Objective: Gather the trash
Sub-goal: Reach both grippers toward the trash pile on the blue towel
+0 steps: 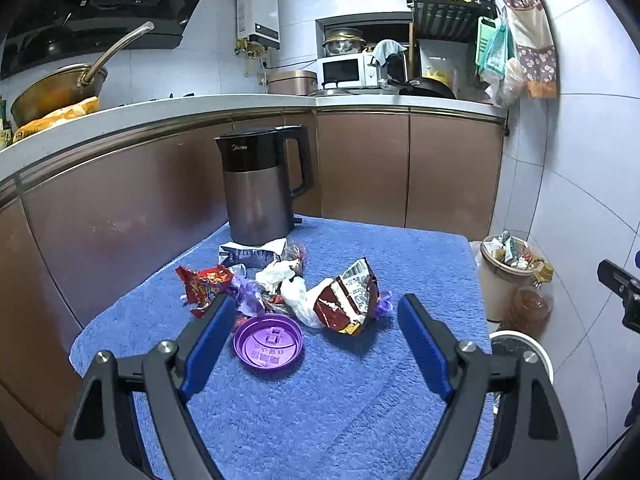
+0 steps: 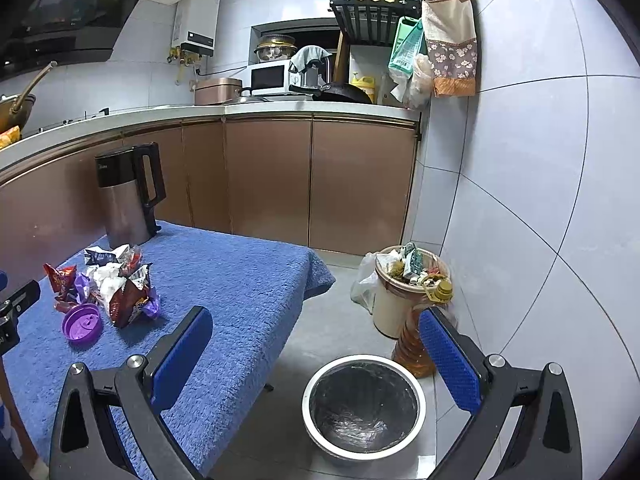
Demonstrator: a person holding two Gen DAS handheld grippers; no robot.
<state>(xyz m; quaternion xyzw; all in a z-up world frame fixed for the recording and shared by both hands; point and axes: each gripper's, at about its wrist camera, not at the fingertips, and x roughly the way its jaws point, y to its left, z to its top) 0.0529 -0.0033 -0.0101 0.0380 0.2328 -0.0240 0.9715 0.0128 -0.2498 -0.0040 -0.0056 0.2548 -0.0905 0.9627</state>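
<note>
A pile of trash lies on the blue towel-covered table (image 1: 340, 380): a purple plastic lid (image 1: 268, 342), a dark red snack bag (image 1: 348, 300), a red wrapper (image 1: 202, 282), white crumpled tissue and plastic (image 1: 280, 276), purple wrappers. My left gripper (image 1: 316, 322) is open and empty, hovering just before the lid and snack bag. My right gripper (image 2: 316, 338) is open and empty, off the table's right edge above an empty white-rimmed bin (image 2: 363, 406) lined with a bag. The pile shows at the left of the right wrist view (image 2: 116, 292).
A dark electric kettle (image 1: 262, 184) stands at the table's far edge behind the pile. On the floor by the wall stand a full beige waste bin (image 2: 404, 292) and an amber oil bottle (image 2: 416, 344). Brown kitchen cabinets (image 2: 280, 176) run behind.
</note>
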